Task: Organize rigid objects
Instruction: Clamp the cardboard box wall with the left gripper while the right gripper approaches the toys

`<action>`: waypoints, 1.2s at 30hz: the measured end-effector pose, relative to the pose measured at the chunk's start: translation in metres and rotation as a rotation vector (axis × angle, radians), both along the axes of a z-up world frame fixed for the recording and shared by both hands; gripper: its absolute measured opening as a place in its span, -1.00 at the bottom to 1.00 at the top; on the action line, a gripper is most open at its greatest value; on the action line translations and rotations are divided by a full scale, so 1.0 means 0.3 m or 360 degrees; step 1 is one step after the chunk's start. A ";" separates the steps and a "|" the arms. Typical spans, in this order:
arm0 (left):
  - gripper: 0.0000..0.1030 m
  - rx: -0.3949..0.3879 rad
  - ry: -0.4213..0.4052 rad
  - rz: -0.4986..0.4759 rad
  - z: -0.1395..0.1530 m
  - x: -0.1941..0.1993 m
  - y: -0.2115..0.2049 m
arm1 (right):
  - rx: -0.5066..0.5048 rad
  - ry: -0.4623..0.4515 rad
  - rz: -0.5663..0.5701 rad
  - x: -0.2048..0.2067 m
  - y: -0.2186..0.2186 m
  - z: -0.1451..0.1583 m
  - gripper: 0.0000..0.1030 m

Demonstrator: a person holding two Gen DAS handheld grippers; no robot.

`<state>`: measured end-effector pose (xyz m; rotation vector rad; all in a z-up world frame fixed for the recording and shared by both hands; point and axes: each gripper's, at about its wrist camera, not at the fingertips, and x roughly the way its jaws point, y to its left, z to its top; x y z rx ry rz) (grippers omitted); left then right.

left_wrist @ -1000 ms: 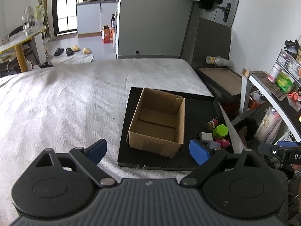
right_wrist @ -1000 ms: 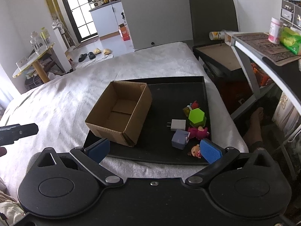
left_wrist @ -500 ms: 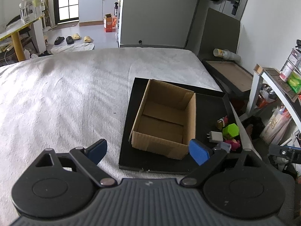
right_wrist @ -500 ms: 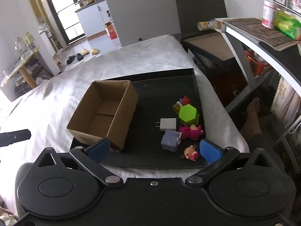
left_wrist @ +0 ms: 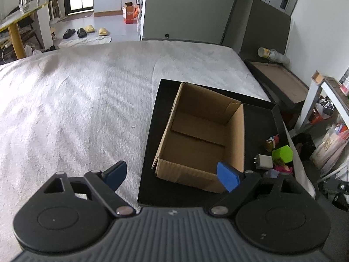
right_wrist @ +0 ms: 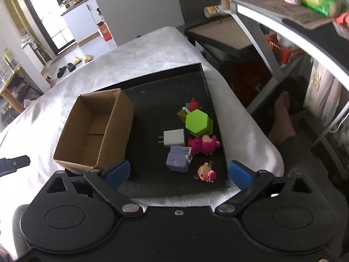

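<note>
An empty open cardboard box stands on the left part of a black tray, seen also in the right wrist view. To its right lie small objects: a green hexagonal block, a white charger plug, a pink toy, a lilac block, a small doll and a red and yellow toy. My left gripper is open and empty above the box's near wall. My right gripper is open and empty above the tray's near edge.
The tray lies on a white fluffy bed cover. A metal shelf with packets stands to the right, a low dark table behind it. A person's bare foot is beside the bed.
Both grippers have moved forward and lower toward the tray. The box and small objects look larger and nearer. Nothing has been picked up.
</note>
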<state>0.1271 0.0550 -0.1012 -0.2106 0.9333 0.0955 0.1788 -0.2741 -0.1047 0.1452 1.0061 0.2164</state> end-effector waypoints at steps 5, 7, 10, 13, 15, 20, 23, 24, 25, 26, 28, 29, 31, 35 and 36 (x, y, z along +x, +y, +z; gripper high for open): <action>0.54 -0.0025 0.0031 0.0016 -0.058 0.067 0.017 | 0.0004 0.0051 -0.0025 0.032 -0.012 -0.038 0.77; 0.45 -0.0042 0.0050 0.0028 -0.082 0.093 0.029 | 0.0006 0.0081 -0.0039 0.046 -0.017 -0.056 0.73; 0.38 -0.0069 0.0072 0.0048 -0.115 0.131 0.049 | 0.0010 0.0111 -0.0051 0.063 -0.023 -0.077 0.72; 0.31 -0.0064 0.0115 0.0061 -0.154 0.168 0.064 | 0.0022 0.0139 -0.0073 0.078 -0.027 -0.096 0.72; 0.25 -0.0076 0.0144 0.0074 -0.180 0.191 0.077 | 0.0018 0.0164 -0.0091 0.089 -0.030 -0.113 0.72; 0.11 -0.0097 0.0193 0.0098 -0.241 0.232 0.104 | 0.0001 0.0206 -0.0112 0.112 -0.030 -0.147 0.72; 0.06 -0.0140 0.0232 0.0089 -0.274 0.253 0.113 | -0.0005 0.0212 -0.0120 0.120 -0.028 -0.156 0.72; 0.05 -0.0134 0.0242 0.0079 -0.283 0.259 0.112 | -0.0017 0.0211 -0.0123 0.121 -0.027 -0.158 0.73; 0.01 -0.0130 0.0256 0.0072 -0.293 0.264 0.112 | -0.0026 0.0211 -0.0129 0.121 -0.026 -0.161 0.73; -0.08 -0.0135 0.0269 0.0066 -0.300 0.267 0.114 | -0.0030 0.0213 -0.0137 0.121 -0.026 -0.165 0.73; -0.22 -0.0151 0.0306 0.0048 -0.319 0.274 0.114 | -0.0023 0.0225 -0.0155 0.123 -0.029 -0.176 0.72; -0.35 -0.0167 0.0313 0.0039 -0.325 0.276 0.116 | -0.0014 0.0230 -0.0157 0.127 -0.031 -0.182 0.71; -0.55 -0.0189 0.0326 0.0013 -0.333 0.285 0.114 | 0.0001 0.0246 -0.0172 0.135 -0.034 -0.202 0.71; -0.72 -0.0181 0.0324 0.0001 -0.336 0.292 0.107 | 0.0045 0.0321 -0.0203 0.164 -0.040 -0.255 0.65; -0.72 -0.0186 0.0328 -0.0013 -0.336 0.293 0.106 | 0.0050 0.0336 -0.0208 0.171 -0.040 -0.267 0.62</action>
